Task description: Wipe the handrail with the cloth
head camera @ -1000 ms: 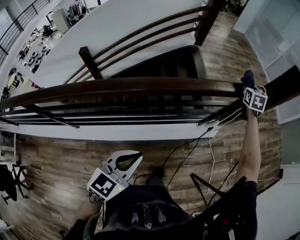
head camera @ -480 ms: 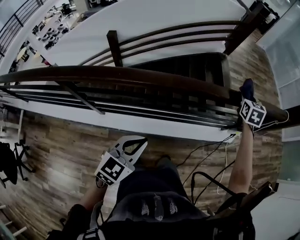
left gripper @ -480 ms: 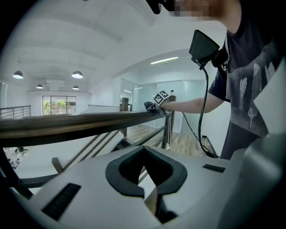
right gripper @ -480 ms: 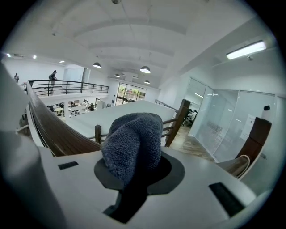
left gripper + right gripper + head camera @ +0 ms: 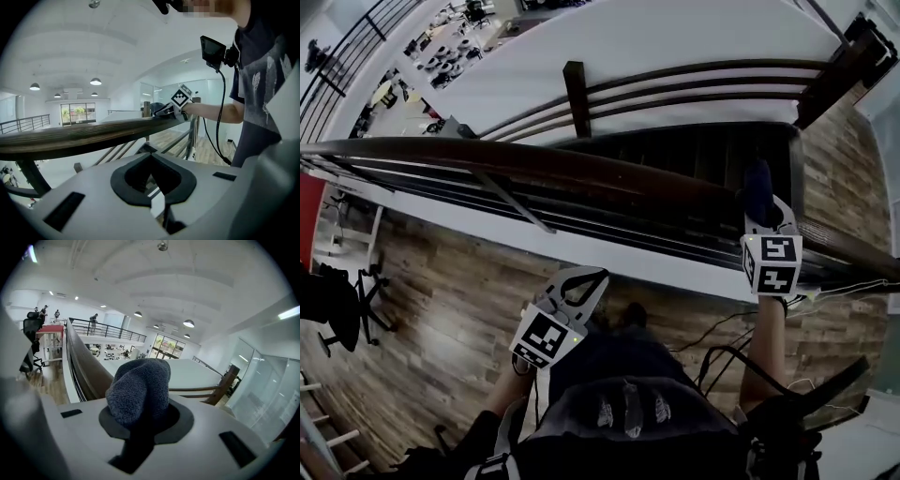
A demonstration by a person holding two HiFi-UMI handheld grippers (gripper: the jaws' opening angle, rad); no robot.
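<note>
- While the right tongs [image 5: 758,212] are clamped on the cloth [image 5: 756,187], with the wad poking past the tips, hold that grip firm.
- Cloth sits on top of the rail [image 5: 581,164], near its right end. Press down for full contact.
- Slide leftward in one line and follow the rail's curve. I'd judge the long left stretch not yet wiped.
- Left tongs [image 5: 596,277] have tips together and are empty, low by the body. Keep them clear.

No readable writing anywhere

The only printed marks are black-and-white square patterns on the cubes of the left gripper [image 5: 598,276] and the right gripper [image 5: 758,202]; they hold no letters or digits. The print on the person's shirt [image 5: 623,412] is too small to read.
</note>
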